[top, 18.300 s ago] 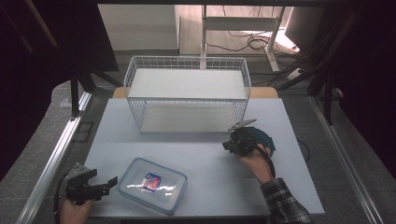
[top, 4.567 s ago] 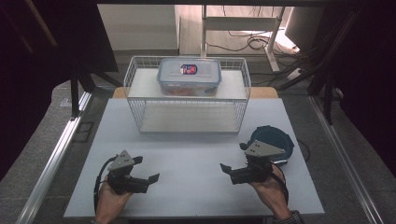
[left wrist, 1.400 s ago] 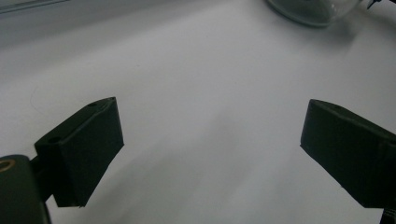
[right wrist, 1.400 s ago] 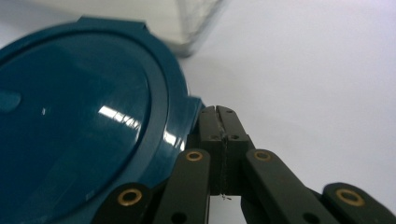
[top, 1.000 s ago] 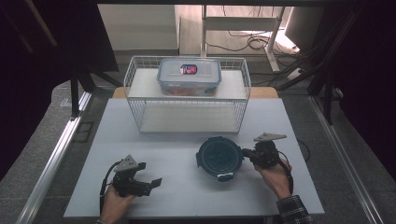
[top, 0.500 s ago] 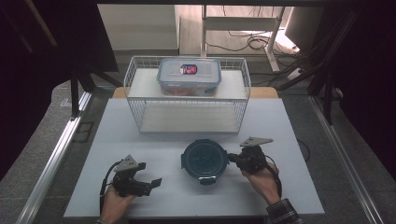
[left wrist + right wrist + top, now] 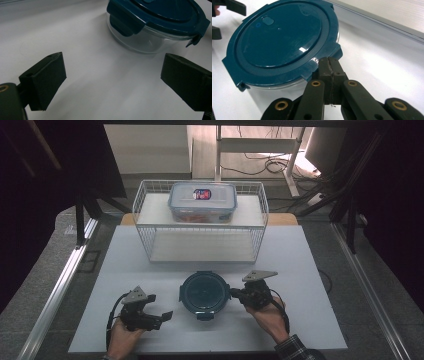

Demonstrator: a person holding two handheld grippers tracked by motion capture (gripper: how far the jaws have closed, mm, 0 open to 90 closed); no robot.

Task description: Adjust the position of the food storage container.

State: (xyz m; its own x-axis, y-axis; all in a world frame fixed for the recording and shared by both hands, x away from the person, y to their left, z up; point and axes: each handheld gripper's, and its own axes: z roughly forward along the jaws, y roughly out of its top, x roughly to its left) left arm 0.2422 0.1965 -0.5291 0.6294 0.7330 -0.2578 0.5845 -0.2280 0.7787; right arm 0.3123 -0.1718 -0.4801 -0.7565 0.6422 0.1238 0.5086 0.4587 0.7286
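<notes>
Where the white table (image 7: 310, 270) shows bare at the lower middle of the high view, a round glass container (image 7: 205, 294) with a dark teal lid sits between the two grippers. The right gripper (image 7: 236, 294) has its jaws clenched together, their tips touching the container's rim at a lid tab on its right. The left gripper (image 7: 167, 315), lower left, is spread wide, the container just beyond its jaws, untouched.
</notes>
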